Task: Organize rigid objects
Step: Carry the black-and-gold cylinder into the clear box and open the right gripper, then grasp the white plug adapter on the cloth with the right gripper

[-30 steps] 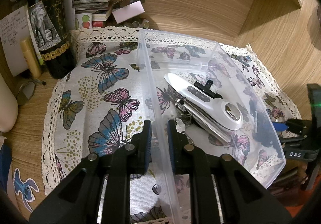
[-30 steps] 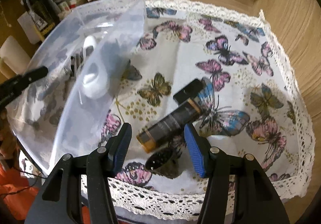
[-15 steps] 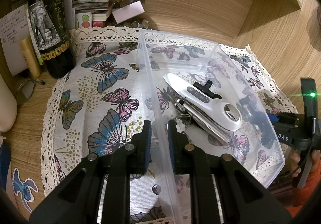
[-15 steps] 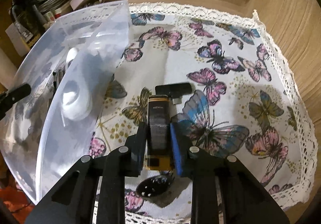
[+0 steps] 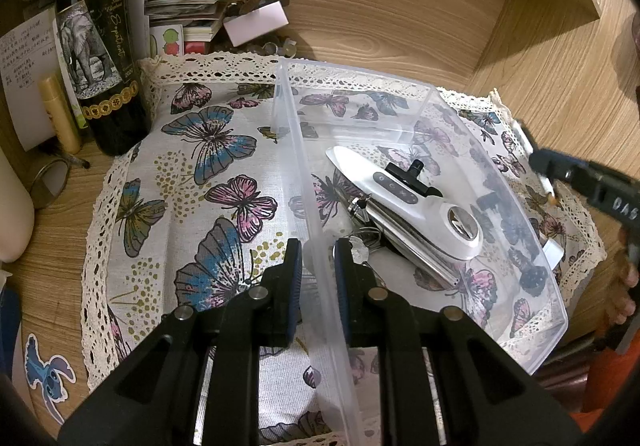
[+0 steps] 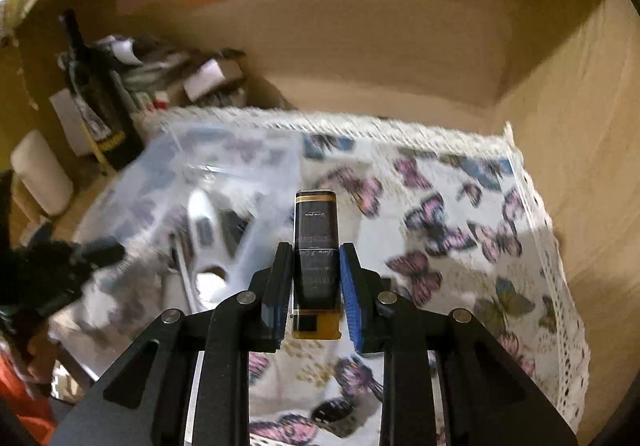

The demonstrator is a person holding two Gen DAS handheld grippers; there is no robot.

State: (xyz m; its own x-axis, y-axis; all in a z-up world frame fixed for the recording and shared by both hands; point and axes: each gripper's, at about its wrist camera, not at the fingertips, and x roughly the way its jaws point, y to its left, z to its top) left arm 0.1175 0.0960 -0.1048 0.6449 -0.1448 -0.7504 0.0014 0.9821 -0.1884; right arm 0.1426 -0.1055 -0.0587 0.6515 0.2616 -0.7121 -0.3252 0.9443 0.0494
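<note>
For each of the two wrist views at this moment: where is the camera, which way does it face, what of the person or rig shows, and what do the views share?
Left wrist: sits behind the left gripper, looking forward and down at the clear plastic bin whose wall its fingers clamp; the right gripper shows at the right edge.
Right wrist: sits behind the right gripper, lifted above the butterfly cloth, facing the wooden back wall; it holds a black and gold lighter.
Shared: bin, cloth, white device, wine bottle.

Your left gripper [image 5: 316, 264] pinches the bin wall [image 5: 320, 246] at lower centre; your right gripper [image 6: 314, 278] clamps the dark tube [image 6: 316, 246] mid-frame.
</note>
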